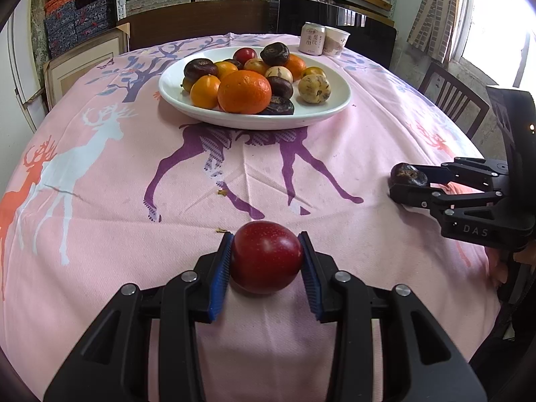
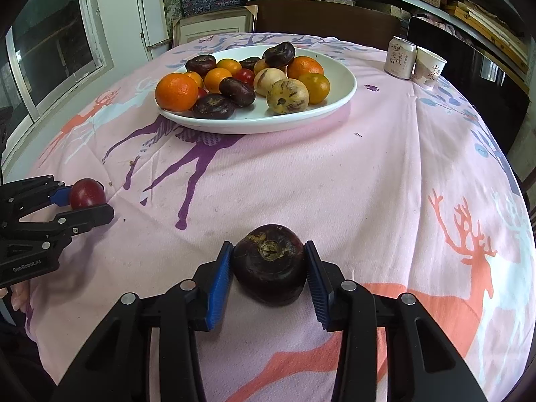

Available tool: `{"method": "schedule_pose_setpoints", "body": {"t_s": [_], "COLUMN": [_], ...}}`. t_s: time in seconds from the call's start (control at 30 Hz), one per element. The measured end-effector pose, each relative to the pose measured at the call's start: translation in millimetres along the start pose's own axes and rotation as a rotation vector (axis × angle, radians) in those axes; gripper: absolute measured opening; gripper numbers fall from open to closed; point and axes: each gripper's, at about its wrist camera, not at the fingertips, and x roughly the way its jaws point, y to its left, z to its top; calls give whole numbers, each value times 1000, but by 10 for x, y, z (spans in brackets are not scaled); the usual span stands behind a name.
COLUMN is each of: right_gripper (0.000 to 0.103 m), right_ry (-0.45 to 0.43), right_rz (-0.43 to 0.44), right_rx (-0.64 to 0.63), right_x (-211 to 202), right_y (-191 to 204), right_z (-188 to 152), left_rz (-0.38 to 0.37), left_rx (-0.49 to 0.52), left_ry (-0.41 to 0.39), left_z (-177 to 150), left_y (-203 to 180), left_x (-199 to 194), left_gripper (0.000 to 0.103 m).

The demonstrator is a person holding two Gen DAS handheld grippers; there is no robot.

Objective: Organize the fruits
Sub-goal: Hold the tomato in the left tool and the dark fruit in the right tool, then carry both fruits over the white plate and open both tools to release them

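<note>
On the left, near the front edge of the pink deer-print counter (image 1: 301, 154), the left gripper (image 1: 267, 261) is clamped on a red plum-like fruit (image 1: 266, 256), its blue pads pressing both sides while the fruit sits low on the cloth. To the right, the right gripper (image 2: 269, 264) brackets a dark purple fruit (image 2: 269, 263) with a dried stem scar on top; the pads touch its flanks, so it looks grasped, and the fruit rests on the cloth. Farther back, about midway across, the white plate (image 1: 335, 100) already carries a mixed heap: oranges (image 1: 244, 91), more dark purple fruits and pale yellowish ones. A can (image 1: 312, 38) and a paper cup (image 1: 336, 41) stand beyond it on the far right. The step in hand looks like picking up the two loose fruits, one in each gripper. The next move probably calls for lifting both clear of the cloth and carrying them forward to the plate, setting each in a free spot, likely beside its own kind, without nudging the round fruits already piled there.
</note>
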Motion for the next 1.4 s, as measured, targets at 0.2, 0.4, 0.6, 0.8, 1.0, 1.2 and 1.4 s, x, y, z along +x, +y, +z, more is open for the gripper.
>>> {"method": "schedule_pose_setpoints", "body": {"t_s": [0.2,0.4,0.6,0.8,1.0,1.2,1.4], "right_gripper": [43,43,43,43,43,43,43], "right_ry": [-9,-30,-71,-116,-163,-218,-287], "right_rz": [14,28,57,80,89,83,76], "right_rx": [10,33,53,74,84,83,69], "right_x": [-78,-190,-368,-535,-708,-897,-1112], "right_y": [6,-30,-48,-86,-110,-149,-196], "right_z": [-65,-127,-193,-237,-219,-79,286], "left_rz": [10,14,14,19,34,44,43], "left_rx": [-3,-7,-11,-19,-20,-2,19], "left_ry": [-11,-22,-40,-80,-126,-172,-227], "left_z": [-11,-48,-96,-116,-61,85,453], "left_y": [4,-6,-13,-26,-57,-103,-118], "left_x": [-23,-64,-153,-327,-516,-695,-874], "left_gripper": [38,38,38,38,38,38,38]}}
